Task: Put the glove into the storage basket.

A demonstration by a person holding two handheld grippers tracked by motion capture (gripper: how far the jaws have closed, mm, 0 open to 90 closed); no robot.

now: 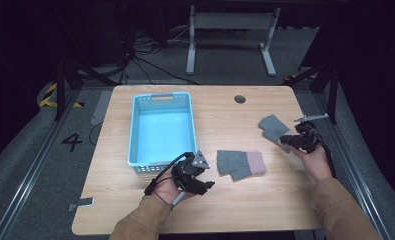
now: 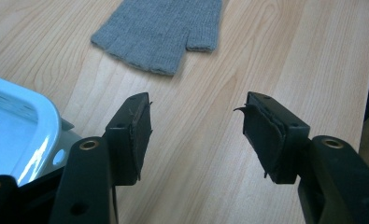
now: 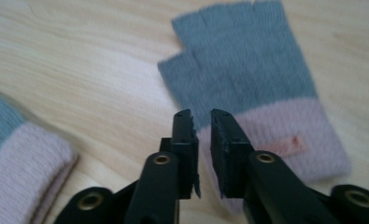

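Two gloves lie on the counter (image 1: 265, 205) in front of you, both grey with pink cuffs. One glove (image 1: 241, 164) sits flat near the middle, just right of the blue basket (image 1: 136, 131), fingers pointing toward your left hand. The far glove (image 1: 274, 127) lies out by the right edge, well apart from the first.

Your left tool (image 1: 208, 184) hovers near the front right corner of the basket, its jaws spread wide with nothing between them. From the left gripper view you see bare wood in the gap, the grey fingers of the middle glove (image 2: 163, 32) farther ahead, and the basket's pale blue rim (image 2: 42, 126) at the side.

Your right tool (image 1: 285, 141) sits at the near end of the far glove. In the right gripper view its jaws are nearly together, a thin gap left, poised right over the pink cuff of that glove (image 3: 261, 93); whether they pinch the fabric, I cannot tell. The other glove's cuff (image 3: 23, 172) shows at the lower left there.
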